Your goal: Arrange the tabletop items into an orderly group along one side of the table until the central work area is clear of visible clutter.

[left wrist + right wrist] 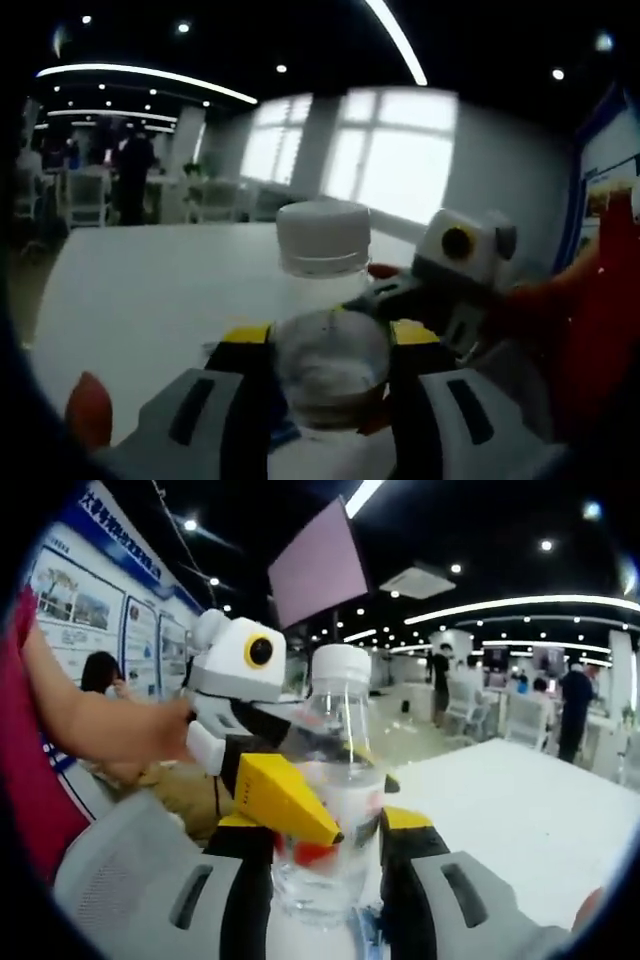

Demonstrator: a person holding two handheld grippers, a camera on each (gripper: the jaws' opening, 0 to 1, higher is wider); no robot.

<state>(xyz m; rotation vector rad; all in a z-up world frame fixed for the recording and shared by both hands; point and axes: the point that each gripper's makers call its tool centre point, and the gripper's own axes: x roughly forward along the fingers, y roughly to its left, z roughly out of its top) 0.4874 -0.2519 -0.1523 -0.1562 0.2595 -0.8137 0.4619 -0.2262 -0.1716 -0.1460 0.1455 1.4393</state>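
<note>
Both hand-held grippers, left [330,385] and right [325,865], grasp one clear bottle [335,780] above the white bench [150,290].

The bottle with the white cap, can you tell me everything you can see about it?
The bottle is clear plastic with a ribbed white screw cap, shut tight. It stands upright and looks to hold some clear water, though how much is hard to tell. Something red shows through its lower part. Both grippers close on it: the left gripper squeezes its body, and the right gripper holds it from the other side. Behind it lies the white table.
</note>
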